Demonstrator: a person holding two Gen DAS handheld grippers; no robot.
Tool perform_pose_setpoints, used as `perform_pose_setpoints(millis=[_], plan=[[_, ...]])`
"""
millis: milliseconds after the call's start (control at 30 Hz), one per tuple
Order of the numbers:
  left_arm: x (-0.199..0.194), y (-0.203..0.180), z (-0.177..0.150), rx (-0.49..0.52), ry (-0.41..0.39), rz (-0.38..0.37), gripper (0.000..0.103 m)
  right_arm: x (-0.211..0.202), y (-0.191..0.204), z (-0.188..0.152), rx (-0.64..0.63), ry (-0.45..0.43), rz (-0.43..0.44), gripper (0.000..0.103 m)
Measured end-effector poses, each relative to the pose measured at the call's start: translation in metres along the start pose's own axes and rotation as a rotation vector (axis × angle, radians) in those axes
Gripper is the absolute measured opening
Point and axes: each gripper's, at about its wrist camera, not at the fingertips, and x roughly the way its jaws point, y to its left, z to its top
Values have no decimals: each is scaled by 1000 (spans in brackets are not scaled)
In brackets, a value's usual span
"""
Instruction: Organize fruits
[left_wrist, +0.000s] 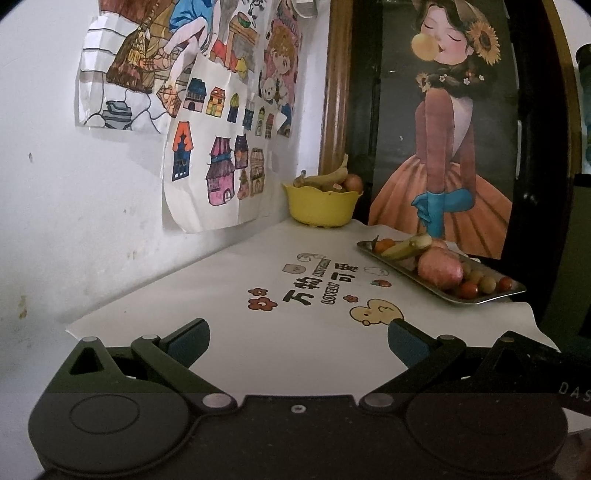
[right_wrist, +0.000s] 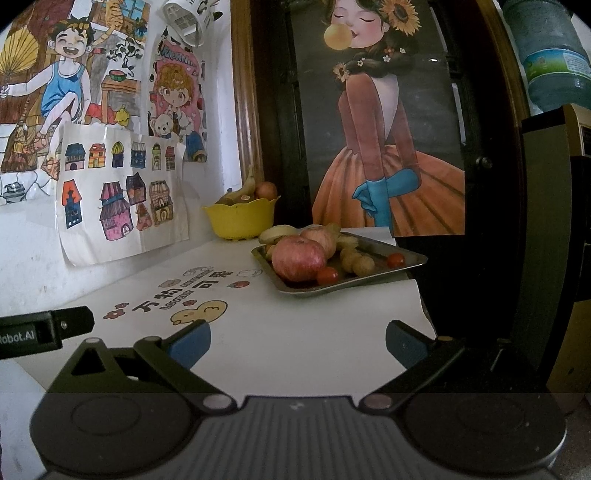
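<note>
A steel tray (left_wrist: 491, 299) (right_wrist: 354, 286) sits at the table's far right, holding two red apples (right_wrist: 298, 258) (left_wrist: 439, 271), a banana (left_wrist: 406, 245), cherry tomatoes (right_wrist: 327, 275) and small tan fruits (right_wrist: 356, 262). A yellow bowl (left_wrist: 321, 205) (right_wrist: 240, 219) stands in the back corner with bananas (left_wrist: 325, 177) and an apple (right_wrist: 266, 190) in it. My left gripper (left_wrist: 297, 341) is open over the near table, empty. My right gripper (right_wrist: 297, 341) is open as well, empty, short of the tray.
The table wears a white printed mat (left_wrist: 295, 332) whose right edge (right_wrist: 424, 306) drops off beside a dark cabinet (right_wrist: 480, 258). Paper drawings (left_wrist: 214, 166) hang on the white wall at left. The left gripper's body (right_wrist: 44, 330) shows at the right view's left edge.
</note>
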Motion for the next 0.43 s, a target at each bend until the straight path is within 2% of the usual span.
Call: perform_pose_setpoints(millis=[433], plan=[[1,1,0,-1,3,3,102,2,2,-4,-1,8,4,103]])
